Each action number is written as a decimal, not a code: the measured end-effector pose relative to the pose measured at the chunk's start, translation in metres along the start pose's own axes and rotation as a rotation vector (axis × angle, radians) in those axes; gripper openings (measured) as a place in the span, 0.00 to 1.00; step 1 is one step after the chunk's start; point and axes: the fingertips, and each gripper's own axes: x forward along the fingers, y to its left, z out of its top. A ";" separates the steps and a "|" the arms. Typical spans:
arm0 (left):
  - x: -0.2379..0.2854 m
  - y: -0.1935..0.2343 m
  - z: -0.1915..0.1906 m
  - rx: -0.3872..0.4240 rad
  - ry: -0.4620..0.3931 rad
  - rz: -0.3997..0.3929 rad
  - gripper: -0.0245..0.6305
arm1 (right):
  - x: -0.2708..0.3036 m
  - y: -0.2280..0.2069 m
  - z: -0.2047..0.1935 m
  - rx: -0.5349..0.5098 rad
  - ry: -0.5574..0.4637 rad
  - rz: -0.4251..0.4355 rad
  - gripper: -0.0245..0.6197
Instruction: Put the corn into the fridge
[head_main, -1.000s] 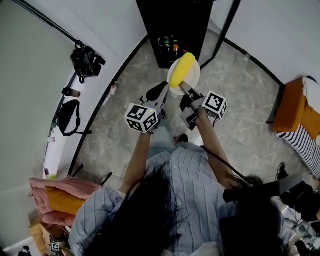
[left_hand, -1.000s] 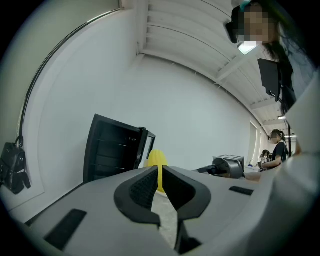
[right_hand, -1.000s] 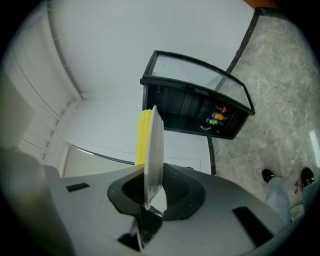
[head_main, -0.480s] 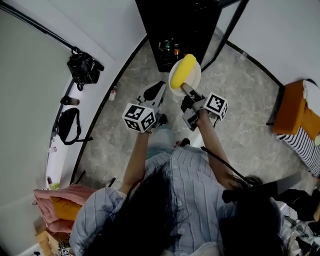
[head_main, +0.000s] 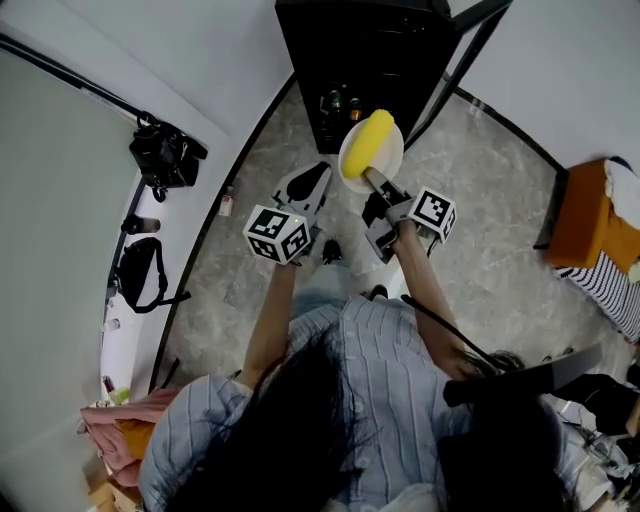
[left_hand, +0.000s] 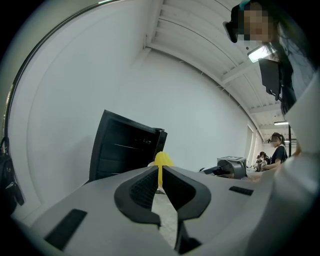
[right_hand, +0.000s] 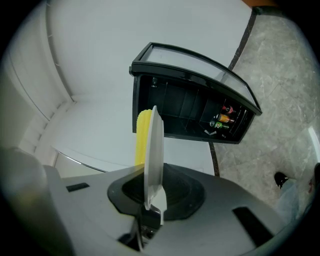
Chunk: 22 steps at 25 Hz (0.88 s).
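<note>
Right gripper (head_main: 368, 178) is clamping the rim of a white plate (head_main: 391, 152); the corn (head_main: 365, 142) is lying on it, held just before the open black fridge (head_main: 360, 50). Left gripper (head_main: 312, 180) is hovering alongside, jaws drawn nearly together on nothing.

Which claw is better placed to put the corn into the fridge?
Right. The right claw grips the plate carrying the corn, in front of the open fridge. The left claw is shut and empty.
</note>
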 end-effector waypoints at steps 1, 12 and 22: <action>0.002 0.007 0.001 -0.003 0.003 -0.004 0.07 | 0.006 0.001 0.000 0.003 -0.003 -0.003 0.11; 0.021 0.057 0.007 -0.004 0.035 -0.085 0.07 | 0.050 -0.007 0.002 0.022 -0.065 -0.026 0.11; 0.021 0.077 -0.003 -0.019 0.067 -0.131 0.07 | 0.065 -0.018 -0.003 0.038 -0.105 -0.043 0.11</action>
